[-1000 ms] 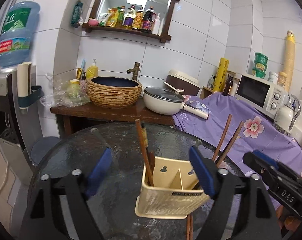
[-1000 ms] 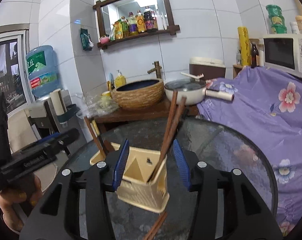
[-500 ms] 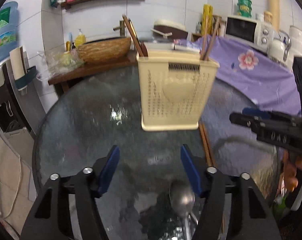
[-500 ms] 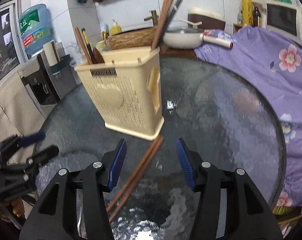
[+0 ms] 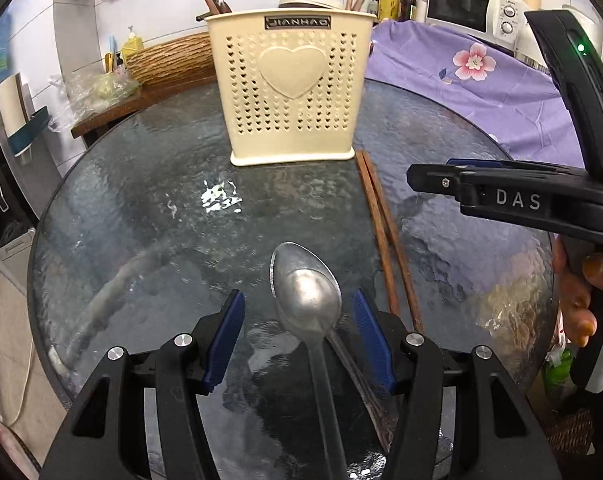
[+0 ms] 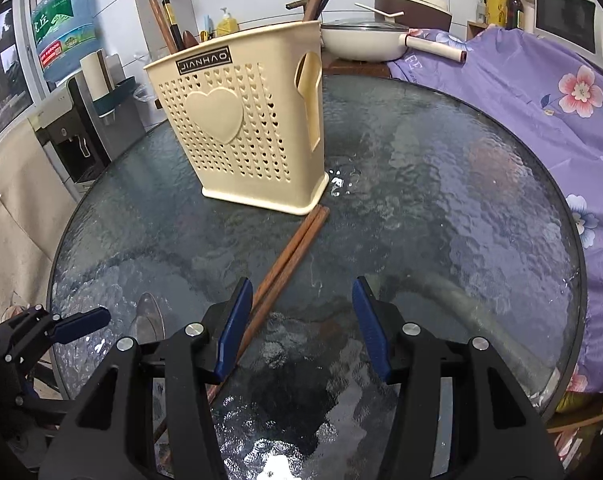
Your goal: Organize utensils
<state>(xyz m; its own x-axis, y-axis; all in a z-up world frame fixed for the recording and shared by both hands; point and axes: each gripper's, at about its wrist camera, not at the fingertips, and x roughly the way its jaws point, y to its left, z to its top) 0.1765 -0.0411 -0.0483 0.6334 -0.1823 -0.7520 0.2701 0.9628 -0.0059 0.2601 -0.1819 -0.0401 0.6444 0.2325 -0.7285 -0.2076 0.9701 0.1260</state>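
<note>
1. The spoon [image 5: 306, 300] lies flat on the glass bench [image 5: 141, 216]. Its bowl sits right between the two blue pads of my left gripper [image 5: 299, 340]. That gripper is open and holds nothing.
2. The spoon's long way runs toward me. The bowl points at the holder [image 5: 289, 88] and the handle goes back under my left gripper. I think my left gripper is the one to take it, by closing across the neck.
3. The chopsticks [image 6: 289, 256] lie flat too, as a pair side by side. One end touches the holder's foot. The other end runs under the left pad of my right gripper [image 6: 303, 328]. That gripper is open too and holds nothing. The sticks sit off to its left, not in the middle of the gap.
4. The holder stands straight up on the bench, ahead of both grippers. More chopsticks already stick out of its top.
5. The holder's label reads "JIANHAO". My right gripper, seen from the left one, has "DAS" on its side.
</note>
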